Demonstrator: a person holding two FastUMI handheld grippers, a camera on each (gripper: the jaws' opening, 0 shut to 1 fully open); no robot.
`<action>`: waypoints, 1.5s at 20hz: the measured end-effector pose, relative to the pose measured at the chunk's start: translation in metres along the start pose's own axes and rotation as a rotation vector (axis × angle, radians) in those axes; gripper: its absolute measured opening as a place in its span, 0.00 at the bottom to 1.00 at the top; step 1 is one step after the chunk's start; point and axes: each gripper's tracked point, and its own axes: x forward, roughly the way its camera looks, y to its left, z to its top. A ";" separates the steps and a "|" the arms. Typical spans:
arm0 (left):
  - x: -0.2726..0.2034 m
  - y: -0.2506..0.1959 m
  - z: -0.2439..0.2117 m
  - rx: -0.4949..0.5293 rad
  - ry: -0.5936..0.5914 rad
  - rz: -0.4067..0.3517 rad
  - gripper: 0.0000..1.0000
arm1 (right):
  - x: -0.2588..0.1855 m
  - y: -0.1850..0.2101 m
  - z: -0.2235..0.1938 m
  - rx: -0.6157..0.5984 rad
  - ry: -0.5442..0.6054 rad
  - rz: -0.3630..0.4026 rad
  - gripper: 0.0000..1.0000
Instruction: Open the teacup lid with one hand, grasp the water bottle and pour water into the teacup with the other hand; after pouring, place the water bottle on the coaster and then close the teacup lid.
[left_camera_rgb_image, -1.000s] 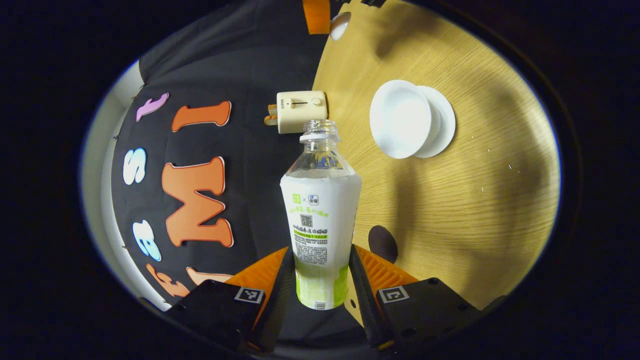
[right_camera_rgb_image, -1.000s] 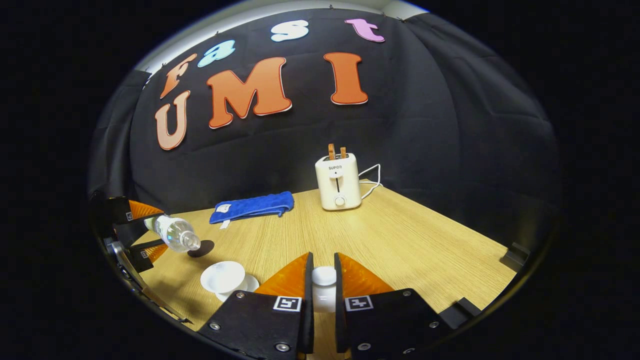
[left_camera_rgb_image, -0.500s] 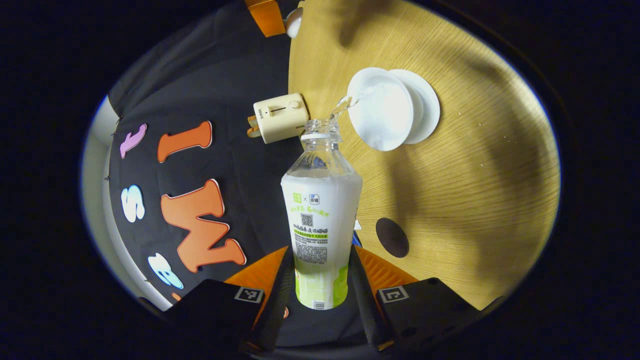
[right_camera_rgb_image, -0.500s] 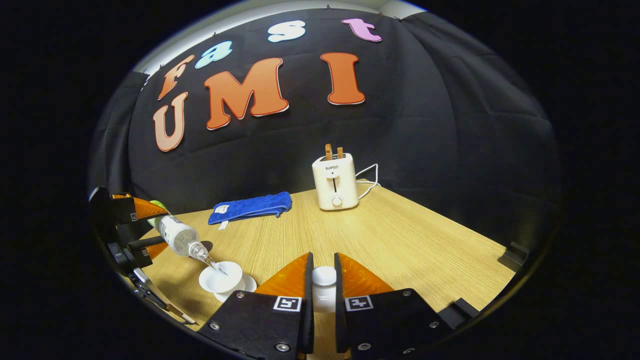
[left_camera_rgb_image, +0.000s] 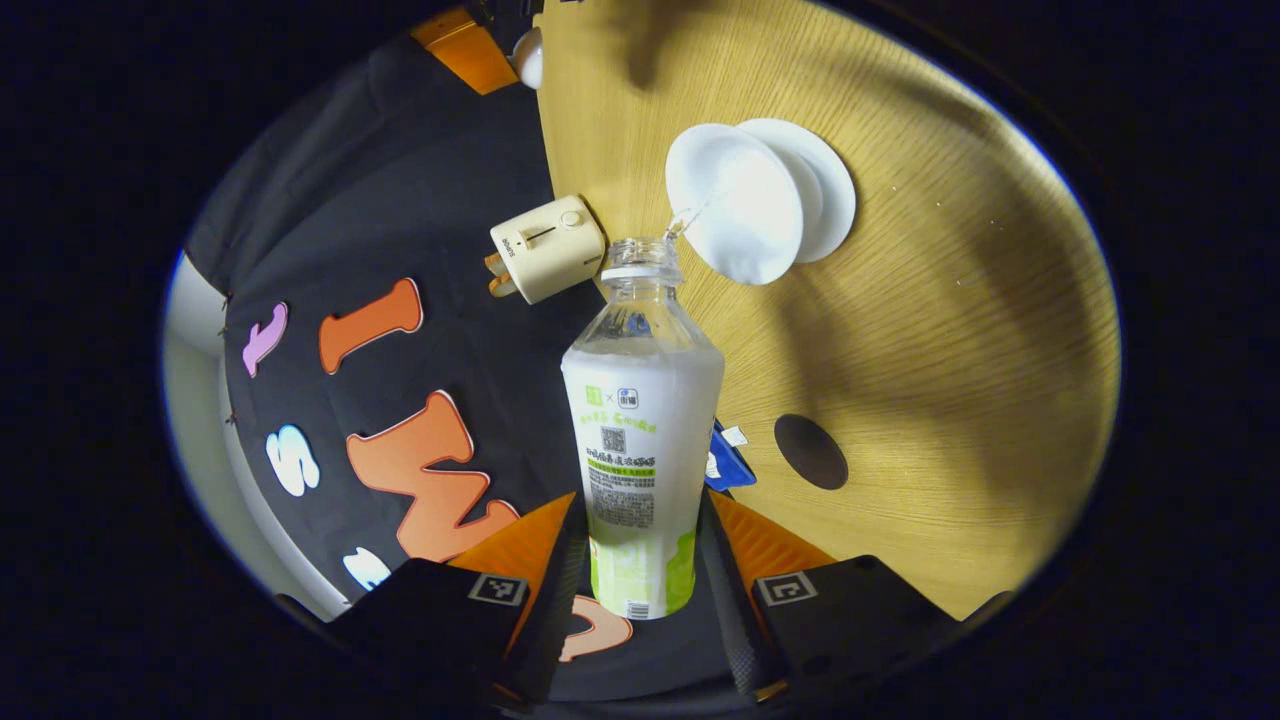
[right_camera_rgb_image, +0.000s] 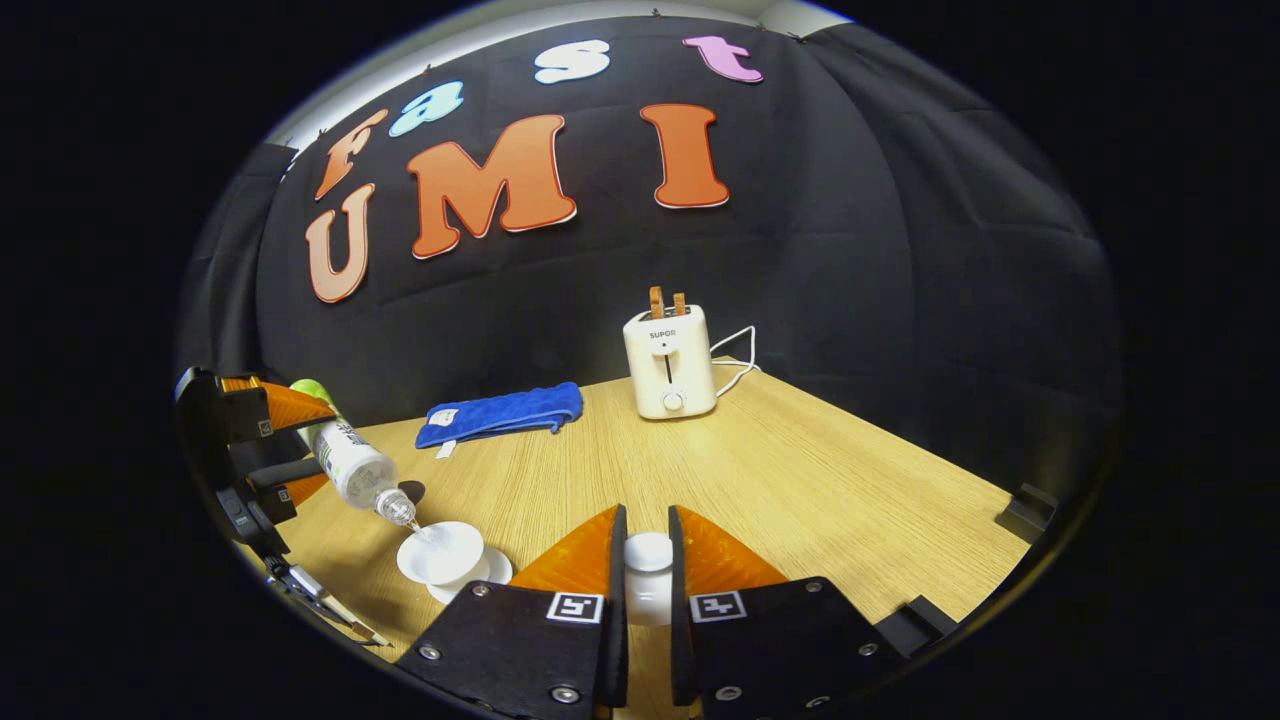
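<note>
Teacup (left_camera_rgb_image: 738, 203), one white porcelain bowl on one round white saucer (left_camera_rgb_image: 828, 190), sits open on the pale wood-grain table (left_camera_rgb_image: 950, 330) in my left gripper view. My left gripper (left_camera_rgb_image: 640, 545) is clamped on one clear plastic water bottle with a white and green label (left_camera_rgb_image: 640, 450), both fingers pressing its lower body; the uncapped neck tilts toward the cup's rim and a thin stream of water runs into it. One dark round coaster (left_camera_rgb_image: 811, 451) lies on the table beside the bottle, well apart from the cup. One cream toaster (left_camera_rgb_image: 546, 247) stands by the black cloth wall, and a corner of blue cloth (left_camera_rgb_image: 724, 465) peeks out behind the bottle.

In my right gripper view, my right gripper (right_camera_rgb_image: 646, 570) is closed on the knob of one smooth white teacup lid (right_camera_rgb_image: 647, 575), held away from the cup (right_camera_rgb_image: 440, 553). This view shows the whole blue quilted cloth (right_camera_rgb_image: 503, 413), two brown slices in the toaster (right_camera_rgb_image: 668, 361), its white cord, and the tilted bottle (right_camera_rgb_image: 350, 460) held in the left gripper (right_camera_rgb_image: 285, 450).
</note>
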 end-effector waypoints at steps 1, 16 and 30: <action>0.001 0.000 0.000 -0.009 -0.001 -0.004 0.69 | 0.000 0.000 0.000 -0.001 0.000 0.000 0.17; 0.001 -0.043 0.011 -0.625 -0.014 -0.131 0.65 | 0.002 0.001 -0.005 0.002 0.019 -0.002 0.17; 0.011 -0.044 -0.010 -1.353 -0.011 -0.139 0.68 | 0.004 0.008 -0.010 -0.026 0.031 0.005 0.17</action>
